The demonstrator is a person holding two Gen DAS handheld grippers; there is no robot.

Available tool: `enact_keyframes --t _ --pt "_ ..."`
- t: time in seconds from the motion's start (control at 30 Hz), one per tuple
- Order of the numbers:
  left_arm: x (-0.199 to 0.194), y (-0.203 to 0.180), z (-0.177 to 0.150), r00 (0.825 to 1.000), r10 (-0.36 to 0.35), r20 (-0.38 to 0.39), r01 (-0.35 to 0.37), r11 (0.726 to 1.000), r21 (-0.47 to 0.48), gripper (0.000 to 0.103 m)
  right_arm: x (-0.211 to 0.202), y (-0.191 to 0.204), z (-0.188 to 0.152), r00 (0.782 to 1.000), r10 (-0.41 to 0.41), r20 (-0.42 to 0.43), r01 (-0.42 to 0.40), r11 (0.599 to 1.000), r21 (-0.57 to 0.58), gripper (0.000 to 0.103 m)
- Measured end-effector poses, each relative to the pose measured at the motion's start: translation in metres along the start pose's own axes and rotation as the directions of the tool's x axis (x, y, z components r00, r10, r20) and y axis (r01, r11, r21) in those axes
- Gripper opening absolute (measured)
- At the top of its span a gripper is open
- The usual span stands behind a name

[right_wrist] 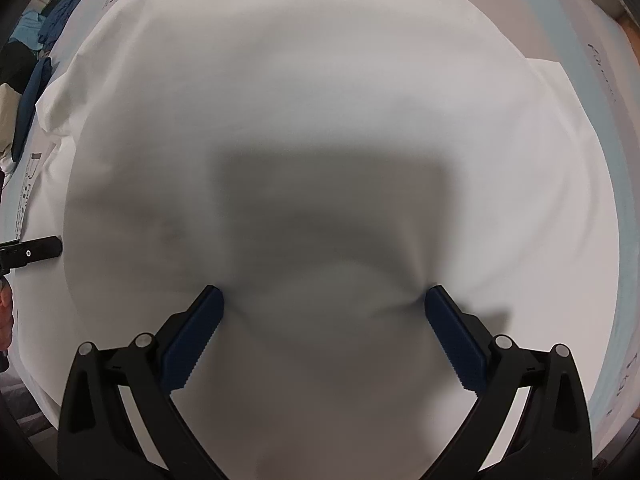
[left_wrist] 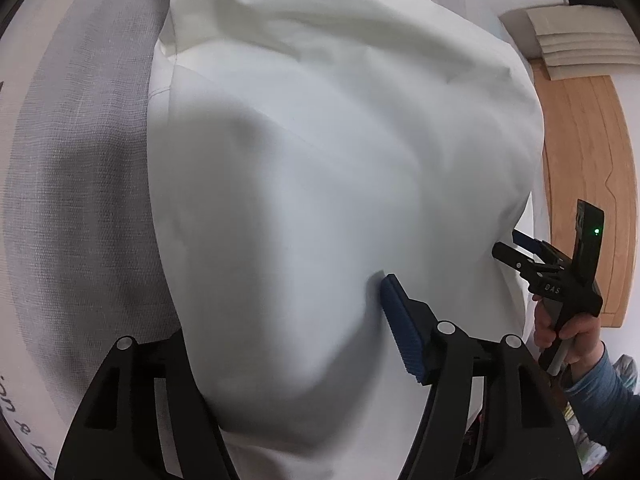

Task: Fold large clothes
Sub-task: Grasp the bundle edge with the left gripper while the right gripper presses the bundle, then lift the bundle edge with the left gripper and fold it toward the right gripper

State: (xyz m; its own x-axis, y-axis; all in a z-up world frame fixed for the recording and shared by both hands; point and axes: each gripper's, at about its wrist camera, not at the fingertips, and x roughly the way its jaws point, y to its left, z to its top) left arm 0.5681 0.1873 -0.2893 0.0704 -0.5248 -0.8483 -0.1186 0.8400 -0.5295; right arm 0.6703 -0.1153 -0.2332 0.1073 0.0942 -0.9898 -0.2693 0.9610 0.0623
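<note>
**White garment spread on the bed, both grippers at its surface**

The white garment [right_wrist: 320,128] lies spread across a bed and fills most of both wrist views. Its cloth is smooth in the middle, with soft creases radiating from the points where the tools meet it. One corner [right_wrist: 52,108] projects toward a heap of blue and dark clothes [right_wrist: 44,52] at the far edge of the bed.

The right gripper [right_wrist: 322,308] points down onto the garment. Its jaws stand wide apart, and both blue pads [right_wrist: 192,340] press their tips into the cloth, puckering it; a low bulge of fabric sits between them. They pinch nothing.

The left gripper [left_wrist: 288,320] is tilted down at the garment. One blue pad [left_wrist: 402,332] is visible, with its tip against the cloth. The other finger is hidden behind a raised fold, so whether the jaws grip the fabric cannot be told.

Beneath the garment lies a grey woven cover [left_wrist: 80,200] and a pale sheet with printed lettering [right_wrist: 604,80]. Beside the bed stands a wooden panel [left_wrist: 588,184], with a stack of pale folded items [left_wrist: 584,44] above it. A hand [left_wrist: 568,336] in a blue sleeve [left_wrist: 608,400] holds the right gripper's handle.
</note>
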Motion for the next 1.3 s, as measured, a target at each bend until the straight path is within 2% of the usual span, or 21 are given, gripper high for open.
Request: enact_keyframes --t 0.1,0.23,0.3,0.4,0.47,0.77,1.0,1.3 --pt "0.01 -0.019 -0.005 0.999 0.029 0.014 -0.029 0.999 0.016 0.06 0.0 -0.002 0.001 1.0 0.003 0.002 -0.003 1.0 0.0 0.097" --pt "0.003 -0.027 -0.006 0.999 0.043 0.027 -0.044 0.998 0.052 0.042 0.001 -0.006 0.002 1.0 -0.002 0.011 0.002 1.0 0.001 0.097" --pt "-0.002 -0.031 -0.007 0.998 0.044 0.041 -0.046 0.997 0.058 0.029 -0.001 -0.008 -0.002 1.0 -0.003 0.016 0.003 1.0 0.002 0.097" --pt "-0.008 -0.039 -0.011 0.996 0.045 0.075 -0.05 0.997 0.066 0.018 0.004 0.002 -0.007 1.0 -0.001 0.018 0.001 1.0 0.003 0.097" --pt "-0.012 -0.045 -0.014 0.995 0.045 0.094 -0.052 0.996 0.068 0.015 0.004 0.0 -0.007 1.0 0.002 0.018 -0.002 1.0 0.003 0.097" --pt "-0.036 -0.08 -0.02 0.986 0.048 0.159 -0.061 0.995 0.079 0.012 0.001 -0.018 -0.009 1.0 0.01 0.021 -0.01 1.0 0.007 0.097" --pt "-0.042 -0.12 -0.024 0.985 0.05 0.165 -0.064 0.995 0.083 0.012 0.008 -0.021 -0.006 1.0 0.012 0.02 -0.013 1.0 0.01 0.097" --pt "-0.049 -0.153 -0.029 0.983 0.03 0.18 -0.043 0.997 0.069 0.012 0.003 -0.034 -0.005 0.999 0.024 0.029 -0.025 1.0 0.014 0.097"
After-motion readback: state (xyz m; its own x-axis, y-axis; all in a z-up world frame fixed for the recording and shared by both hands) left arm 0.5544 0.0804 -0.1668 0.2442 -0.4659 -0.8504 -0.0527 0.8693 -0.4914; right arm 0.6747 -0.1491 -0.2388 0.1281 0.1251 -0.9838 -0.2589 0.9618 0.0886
